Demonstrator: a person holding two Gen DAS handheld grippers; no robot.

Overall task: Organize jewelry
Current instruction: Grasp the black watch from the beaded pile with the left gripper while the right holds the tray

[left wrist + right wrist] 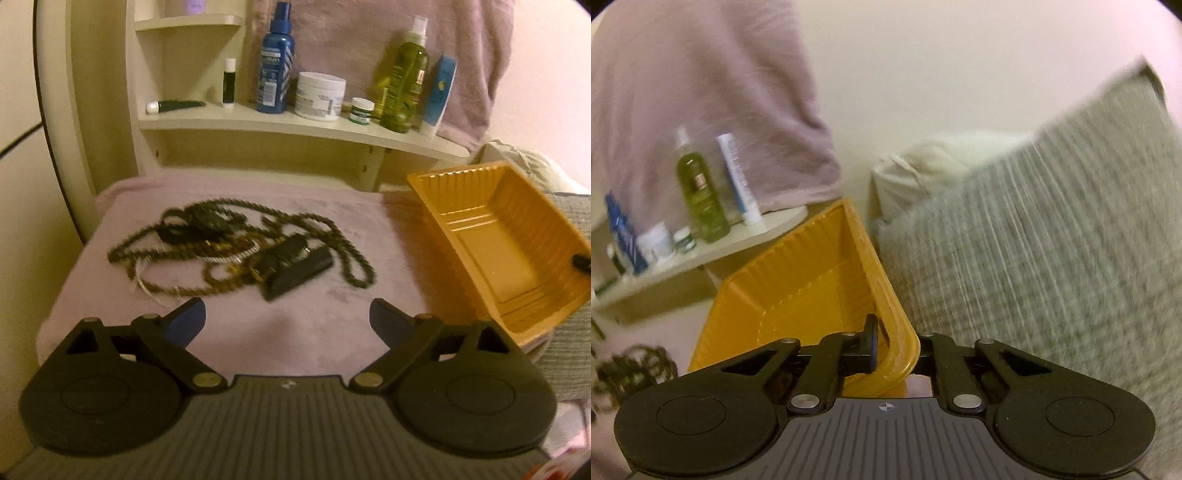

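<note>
right hand-held gripper (886, 345) pinches the tilted orange plastic tray (480, 236) rim; keep it steady while the wide-open left hand-held gripper (287, 317) nears the tangled rope necklaces (229, 251).

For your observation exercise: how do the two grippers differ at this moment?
The left gripper is open and holds nothing; the right gripper is shut on the wall of the yellow tray. The left points at the jewelry pile; the right tilts the tray. Both are black.

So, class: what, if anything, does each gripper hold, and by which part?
The right gripper holds the orange tray by its near corner rim, tilting it. The left gripper is open and holds nothing; the jewelry lies untouched.
</note>
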